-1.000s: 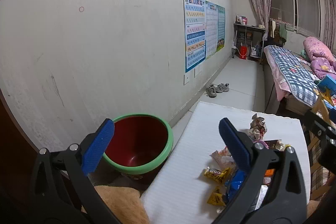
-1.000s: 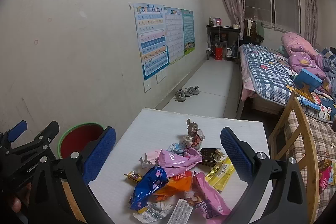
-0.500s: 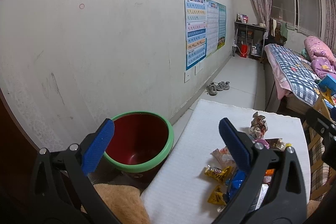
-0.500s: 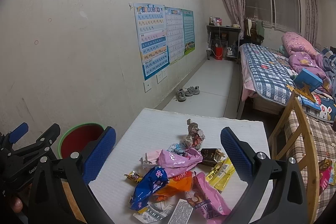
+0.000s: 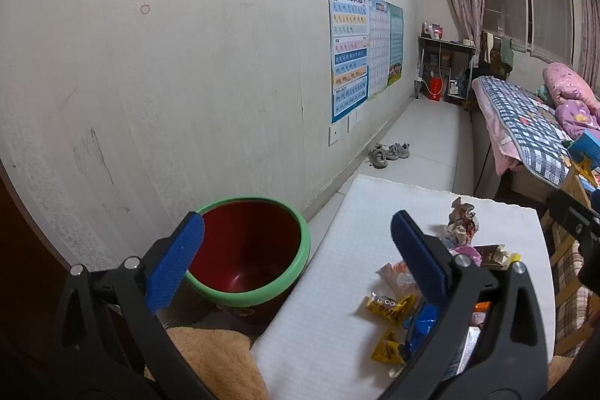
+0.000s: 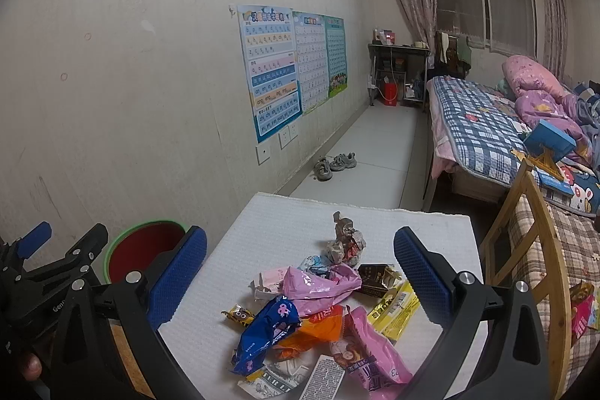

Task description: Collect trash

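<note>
On white mat (image 6: 285,223): wrappers (image 6: 318,291) partly hidden | both fingers spread, empty

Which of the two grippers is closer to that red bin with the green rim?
The left. The left gripper hangs right beside the bin, one finger over its rim. The right gripper is farther off, above the wrappers on the white table.

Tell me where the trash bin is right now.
The red bin with the green rim stands on the floor against the wall, just left of the white table. In the right wrist view it shows behind the right gripper's left finger.
</note>
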`<state>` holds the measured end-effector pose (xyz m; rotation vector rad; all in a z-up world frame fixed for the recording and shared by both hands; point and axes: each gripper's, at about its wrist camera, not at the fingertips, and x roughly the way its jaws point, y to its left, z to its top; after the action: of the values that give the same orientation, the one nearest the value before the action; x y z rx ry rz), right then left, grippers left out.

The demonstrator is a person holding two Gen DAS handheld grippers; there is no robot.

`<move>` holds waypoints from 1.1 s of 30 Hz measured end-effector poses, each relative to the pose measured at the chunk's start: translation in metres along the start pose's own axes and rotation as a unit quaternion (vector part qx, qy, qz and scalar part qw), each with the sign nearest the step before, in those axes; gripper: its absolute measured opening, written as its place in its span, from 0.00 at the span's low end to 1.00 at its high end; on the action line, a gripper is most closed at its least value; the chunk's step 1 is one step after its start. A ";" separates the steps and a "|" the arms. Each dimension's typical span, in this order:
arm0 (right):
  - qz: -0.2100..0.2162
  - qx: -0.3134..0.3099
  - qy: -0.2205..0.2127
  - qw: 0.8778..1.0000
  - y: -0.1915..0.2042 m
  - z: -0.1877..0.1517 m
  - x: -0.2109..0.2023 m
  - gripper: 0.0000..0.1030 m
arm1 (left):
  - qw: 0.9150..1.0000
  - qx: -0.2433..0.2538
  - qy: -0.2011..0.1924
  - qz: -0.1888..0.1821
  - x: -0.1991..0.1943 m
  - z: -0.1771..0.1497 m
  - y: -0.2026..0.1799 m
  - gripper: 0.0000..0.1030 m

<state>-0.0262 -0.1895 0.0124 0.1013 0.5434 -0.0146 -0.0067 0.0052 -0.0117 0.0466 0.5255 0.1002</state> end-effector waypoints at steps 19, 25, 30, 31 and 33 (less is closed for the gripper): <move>-0.020 0.033 0.082 0.996 -0.046 -0.046 0.024 0.93 | 0.995 0.035 0.057 -0.068 0.029 -0.042 -0.026 0.95; -0.016 0.061 0.155 0.986 -0.072 -0.094 0.032 0.93 | 0.974 0.084 0.153 -0.141 0.064 -0.084 -0.066 0.93; 0.010 0.062 0.189 0.980 -0.067 -0.118 0.031 0.93 | 0.955 0.095 0.219 -0.174 0.090 -0.107 -0.091 0.74; 0.016 0.063 0.195 0.979 -0.064 -0.121 0.031 0.93 | 0.952 0.094 0.230 -0.179 0.095 -0.110 -0.094 0.62; 0.028 0.060 0.210 0.975 -0.057 -0.131 0.033 0.92 | 0.943 0.085 0.253 -0.196 0.105 -0.118 -0.095 0.40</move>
<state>-0.0680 -0.2331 -0.1209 0.2402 0.9634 0.0297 0.0323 -0.0756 -0.1728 0.0838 1.0482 -0.3337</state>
